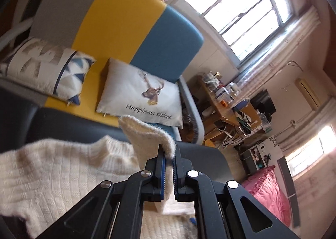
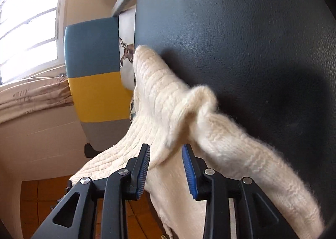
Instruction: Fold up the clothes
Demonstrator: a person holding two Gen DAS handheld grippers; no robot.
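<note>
A cream knitted sweater [image 1: 63,167] lies on a dark leather-like surface [image 1: 63,121]. My left gripper [image 1: 169,150] is shut on a raised edge of the sweater, and the fabric stands up in a flap above the blue pads. In the right wrist view the sweater [image 2: 159,96] stretches across the dark surface [image 2: 241,28], with a sleeve trailing to the lower right. My right gripper [image 2: 166,150] has its jaws apart around a bunched fold of the knit. The fold sits loosely between the pads and is not pinched.
Behind the dark surface stands a sofa [image 1: 117,14] with a grey, yellow and blue back and two pillows [image 1: 138,94]. A cluttered wooden desk [image 1: 229,104], pink bedding [image 1: 266,192] and bright windows lie to the right. Orange floor tiles [image 2: 42,192] show below the surface's edge.
</note>
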